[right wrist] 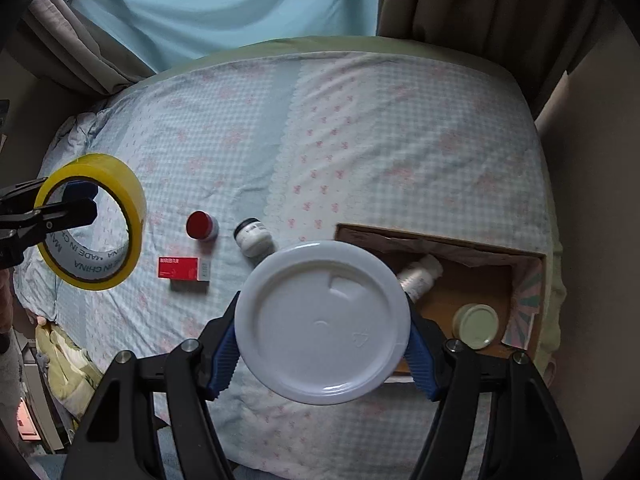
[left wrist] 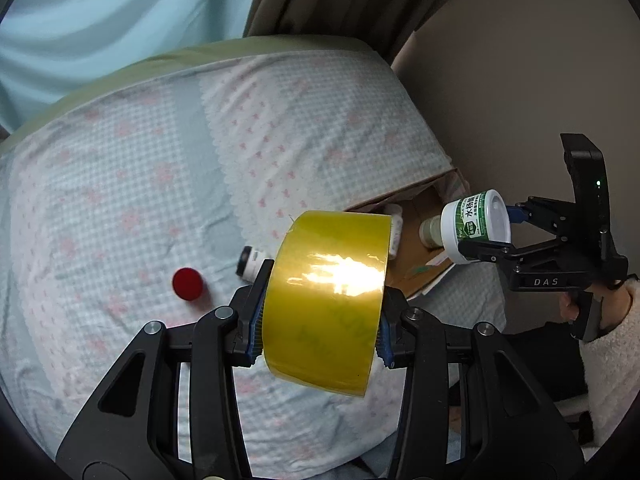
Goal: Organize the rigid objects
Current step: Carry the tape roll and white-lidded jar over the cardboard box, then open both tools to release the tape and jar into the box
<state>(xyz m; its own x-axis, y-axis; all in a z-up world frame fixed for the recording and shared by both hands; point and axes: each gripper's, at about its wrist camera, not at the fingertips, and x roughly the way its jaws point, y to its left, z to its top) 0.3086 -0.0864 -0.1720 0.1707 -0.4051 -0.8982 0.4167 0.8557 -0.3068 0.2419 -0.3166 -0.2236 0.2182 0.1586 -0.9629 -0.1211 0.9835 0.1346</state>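
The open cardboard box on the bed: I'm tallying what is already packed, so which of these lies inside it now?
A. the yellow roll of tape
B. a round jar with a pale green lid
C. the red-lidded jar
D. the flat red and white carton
B: in the right wrist view the pale green-lidded round jar sits inside the open cardboard box, next to a white bottle lying on its side.

One tape roll [right wrist: 92, 222], five jars [right wrist: 323, 322], one red box [right wrist: 183, 269], one carton [right wrist: 472, 292].

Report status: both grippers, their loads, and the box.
Left gripper shut on yellow tape roll. Right gripper shut on white jar. Cardboard box open, nothing blocking.
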